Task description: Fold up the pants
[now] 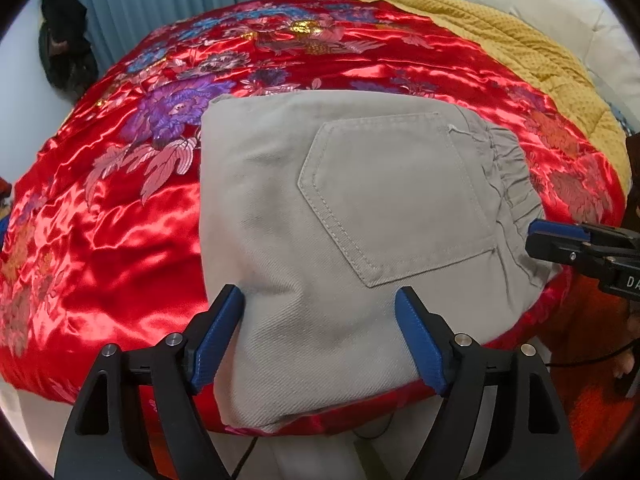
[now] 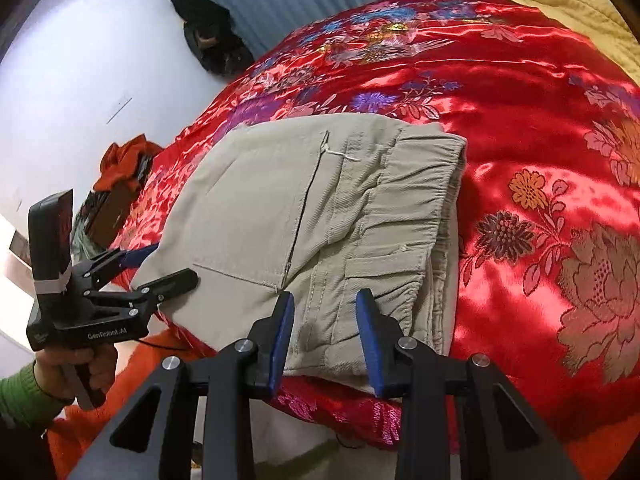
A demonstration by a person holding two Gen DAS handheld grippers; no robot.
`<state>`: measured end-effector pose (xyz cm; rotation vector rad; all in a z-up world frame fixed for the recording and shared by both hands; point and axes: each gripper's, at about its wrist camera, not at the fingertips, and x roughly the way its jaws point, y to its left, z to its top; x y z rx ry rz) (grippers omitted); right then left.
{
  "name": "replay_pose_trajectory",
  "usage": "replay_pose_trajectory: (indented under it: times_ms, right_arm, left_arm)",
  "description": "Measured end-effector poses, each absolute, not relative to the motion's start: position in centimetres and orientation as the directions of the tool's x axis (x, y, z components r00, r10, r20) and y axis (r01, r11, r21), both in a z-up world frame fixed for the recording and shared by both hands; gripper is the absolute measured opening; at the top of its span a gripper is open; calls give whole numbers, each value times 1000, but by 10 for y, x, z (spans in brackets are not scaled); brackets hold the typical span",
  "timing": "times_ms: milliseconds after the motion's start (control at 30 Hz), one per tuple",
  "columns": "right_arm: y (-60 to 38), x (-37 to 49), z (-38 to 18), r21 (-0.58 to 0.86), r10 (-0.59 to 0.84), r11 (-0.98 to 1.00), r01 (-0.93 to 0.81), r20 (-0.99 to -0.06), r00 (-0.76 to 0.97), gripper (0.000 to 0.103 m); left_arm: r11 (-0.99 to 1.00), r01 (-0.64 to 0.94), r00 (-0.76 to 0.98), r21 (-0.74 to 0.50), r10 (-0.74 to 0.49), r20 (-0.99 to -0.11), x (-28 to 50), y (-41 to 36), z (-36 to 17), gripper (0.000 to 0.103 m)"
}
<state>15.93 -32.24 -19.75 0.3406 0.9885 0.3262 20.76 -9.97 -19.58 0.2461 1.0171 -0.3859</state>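
Observation:
Beige pants (image 1: 320,216) lie folded into a compact stack on the red satin bedspread (image 1: 120,240), back pocket up and elastic waistband to the right. My left gripper (image 1: 320,300) is open, its blue pads either side of the near fold and holding nothing. The pants also show in the right wrist view (image 2: 304,216). My right gripper (image 2: 326,300) is open over the waistband end near the bed's front edge. The left gripper shows in the right wrist view (image 2: 160,264) at the stack's left corner. The right gripper shows at the right edge of the left wrist view (image 1: 538,240).
A mustard blanket (image 1: 520,52) and a pale pillow (image 1: 560,12) lie at the bed's far right. Blue curtains (image 1: 180,0) hang behind. Dark clothing (image 2: 208,36) hangs on the wall. An orange cloth (image 2: 124,160) lies left of the bed.

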Motion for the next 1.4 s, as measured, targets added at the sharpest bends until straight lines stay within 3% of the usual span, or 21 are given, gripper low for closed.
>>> replay_pose_trajectory:
  times_ms: [200,333,433,533,600,700,800,1400]
  right_arm:
    - [-320,157,-199,416,407,903,-113,-739,537,33]
    - [-317,154,-200,394,388,912,-116,-734,557,33]
    - [-312,153,-200,359,364,925,-124,-745,559,33]
    - [-310,153,-201,343,350,931,-123,-747,565,33]
    - [-310,153,-202,345,347,932,-116,-746,568,33]
    - [-309,153,-203,339,343,933,-117,-748,568,33]
    - [-306,152,-202,329,340,936,-126,-751,567,33]
    - [-314,151,-203,373,370,920,-119,-729,576,33]
  left_arm:
    - [909,417,454,-1,-209,-866,208,-96,-196,83]
    - [921,388,518,-32,-246,-819,221,-70,-175,84]
    - [963,268,607,16,-157,-779,262,-38,-164,98]
    - [991,128,660,-43,-118,-742,319,-2,-172,99]
    - [997,65,640,-44,-75,-765,355,13,-199,100]
    - [996,78,475,-48,-79,-876,386,22,-261,103]
    - [996,73,558,-41,-75,-827,378,21,-256,103]
    - [997,72,564,-25,-61,-823,376,19,-259,103]
